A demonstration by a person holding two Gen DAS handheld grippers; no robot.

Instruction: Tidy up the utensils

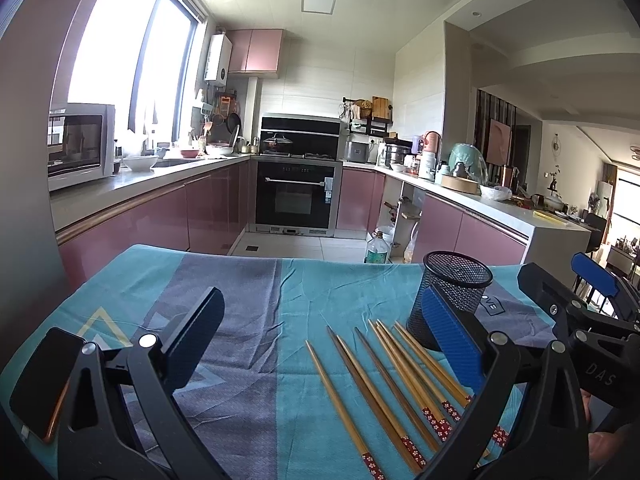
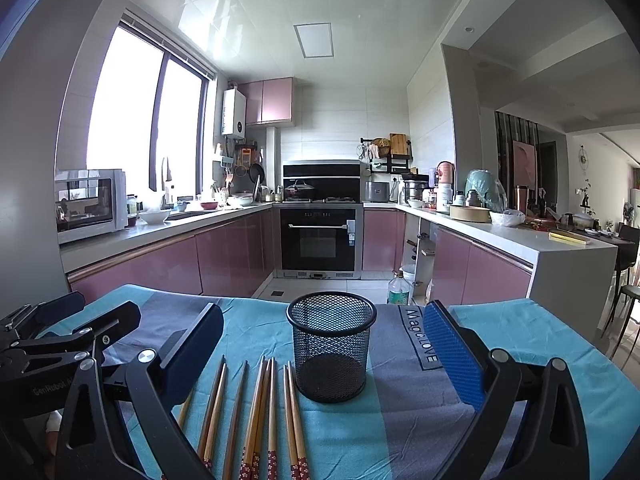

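Several wooden chopsticks [image 1: 384, 384] with red flowered ends lie side by side on the blue and grey tablecloth [image 1: 248, 320]. An empty black mesh cup [image 1: 452, 300] stands upright just beyond them. My left gripper [image 1: 324, 340] is open and empty, held low over the cloth with the chopsticks between its fingers. In the right wrist view the chopsticks [image 2: 260, 408] lie left of the mesh cup [image 2: 331, 352]. My right gripper [image 2: 324, 352] is open and empty, its fingers wide on either side of the cup. The left gripper's body shows at the far left of that view.
The table's far edge [image 2: 256, 300] drops to the kitchen floor. A plastic bottle [image 2: 399, 288] stands on the floor beyond it. Pink cabinets, an oven [image 2: 318, 236] and cluttered counters ring the room.
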